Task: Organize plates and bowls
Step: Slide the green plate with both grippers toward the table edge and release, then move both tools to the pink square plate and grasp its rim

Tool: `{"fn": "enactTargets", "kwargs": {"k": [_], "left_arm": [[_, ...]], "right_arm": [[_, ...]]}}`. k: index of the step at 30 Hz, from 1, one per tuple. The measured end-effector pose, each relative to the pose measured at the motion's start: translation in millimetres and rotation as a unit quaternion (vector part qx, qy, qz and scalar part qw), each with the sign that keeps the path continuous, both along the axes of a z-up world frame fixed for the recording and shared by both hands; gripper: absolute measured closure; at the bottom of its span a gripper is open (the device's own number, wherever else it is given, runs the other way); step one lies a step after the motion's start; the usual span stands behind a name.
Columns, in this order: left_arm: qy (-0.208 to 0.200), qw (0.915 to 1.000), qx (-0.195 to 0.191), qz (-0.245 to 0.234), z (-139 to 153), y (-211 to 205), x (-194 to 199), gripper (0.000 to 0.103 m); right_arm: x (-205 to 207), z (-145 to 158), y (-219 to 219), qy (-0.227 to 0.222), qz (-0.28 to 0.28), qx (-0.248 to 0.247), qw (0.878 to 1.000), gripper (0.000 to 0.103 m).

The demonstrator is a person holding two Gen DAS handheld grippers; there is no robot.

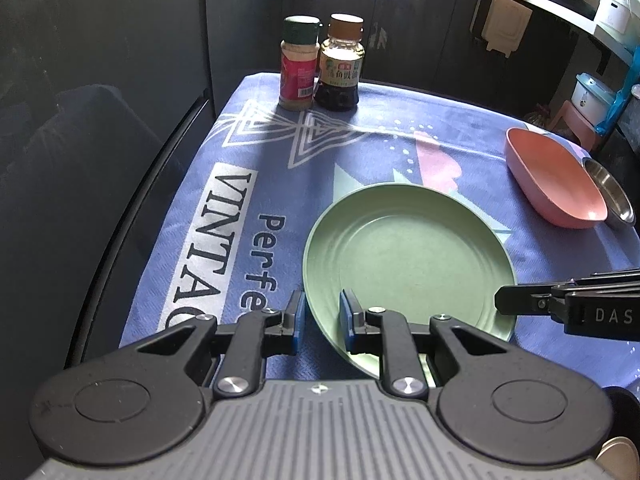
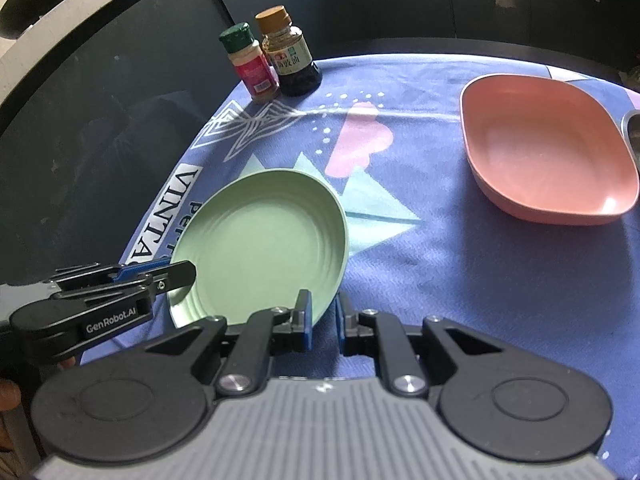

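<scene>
A round green plate (image 1: 408,260) (image 2: 264,240) lies low on the blue printed tablecloth (image 2: 440,272); I cannot tell whether it rests on the cloth or hangs just above it. My left gripper (image 1: 322,314) is shut on the plate's near left rim, one blue pad outside and one inside. From the right wrist, the left gripper (image 2: 180,276) shows side-on at that rim. My right gripper (image 2: 323,314) is shut on the plate's near right rim, and the left wrist view shows the right gripper (image 1: 508,300) at the plate's right edge. A pink oval bowl (image 1: 556,184) (image 2: 548,148) sits to the far right.
A steel bowl (image 1: 612,192) (image 2: 632,128) stands just behind the pink one. A green-capped spice jar (image 1: 298,64) (image 2: 250,64) and a dark sauce bottle (image 1: 340,64) (image 2: 290,56) stand at the table's far left corner. Dark cabinets border the table's left and back.
</scene>
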State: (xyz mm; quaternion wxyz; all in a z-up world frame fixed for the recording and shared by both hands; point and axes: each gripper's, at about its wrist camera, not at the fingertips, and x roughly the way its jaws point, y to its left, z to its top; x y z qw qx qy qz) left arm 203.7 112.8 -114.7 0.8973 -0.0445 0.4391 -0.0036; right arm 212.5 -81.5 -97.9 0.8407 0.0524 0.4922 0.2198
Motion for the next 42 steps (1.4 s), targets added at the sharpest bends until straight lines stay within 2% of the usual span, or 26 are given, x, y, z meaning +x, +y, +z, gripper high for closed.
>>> {"fn": "enactTargets", "kwargs": {"k": [10, 12, 13, 19, 21, 23, 28, 31, 35, 38, 42], "left_arm": [[0.004, 1.0000, -0.001, 0.000, -2.3, 0.2, 1.5, 0.085], [0.002, 1.0000, 0.002, 0.005, -2.3, 0.6, 2.1, 0.077], [0.002, 0.9999, 0.007, 0.009, -2.4, 0.4, 1.6, 0.069], [-0.004, 0.9998, 0.013, 0.017, 3.9, 0.6, -1.9, 0.068], [-0.009, 0.9997, 0.014, 0.021, 9.2, -1.0, -3.8, 0.067], [-0.017, 0.9995, 0.015, 0.020, 16.2, -5.0, -5.1, 0.063], [-0.041, 0.9988, 0.026, 0.003, 38.0, -26.6, -5.5, 0.056], [-0.050, 0.9985, 0.020, -0.013, 51.2, -45.7, 0.0, 0.049], [-0.065, 0.9974, 0.016, -0.026, 64.5, -75.0, 13.4, 0.038], [-0.080, 0.9958, 0.013, -0.043, 69.9, -99.0, 28.3, 0.038], [-0.071, 0.9948, 0.005, -0.072, 65.6, -126.0, 50.9, 0.038]], "right_arm": [[1.0, -3.9, -1.0, 0.004, 0.003, 0.002, 1.000, 0.060], [0.5, -4.4, -0.1, 0.003, 0.004, -0.004, 1.000, 0.059], [0.0, -4.5, 0.2, 0.002, 0.005, -0.006, 1.000, 0.058], [-3.7, 0.4, -7.6, -0.009, -0.004, -0.006, 1.000, 0.054], [-5.8, 4.2, -12.3, -0.016, -0.009, -0.006, 1.000, 0.048], [-8.9, 8.6, -17.2, -0.029, -0.015, -0.008, 0.999, 0.042], [-17.8, 24.0, -39.1, -0.056, -0.031, -0.003, 0.998, 0.041], [-18.1, 34.0, -64.5, -0.074, -0.064, 0.006, 0.995, 0.037], [-10.3, 39.4, -114.2, -0.075, -0.139, 0.027, 0.987, 0.035], [-3.3, 36.5, -145.2, -0.069, -0.189, 0.045, 0.979, 0.035], [8.6, 32.9, -165.4, -0.065, -0.219, 0.049, 0.972, 0.035]]}}
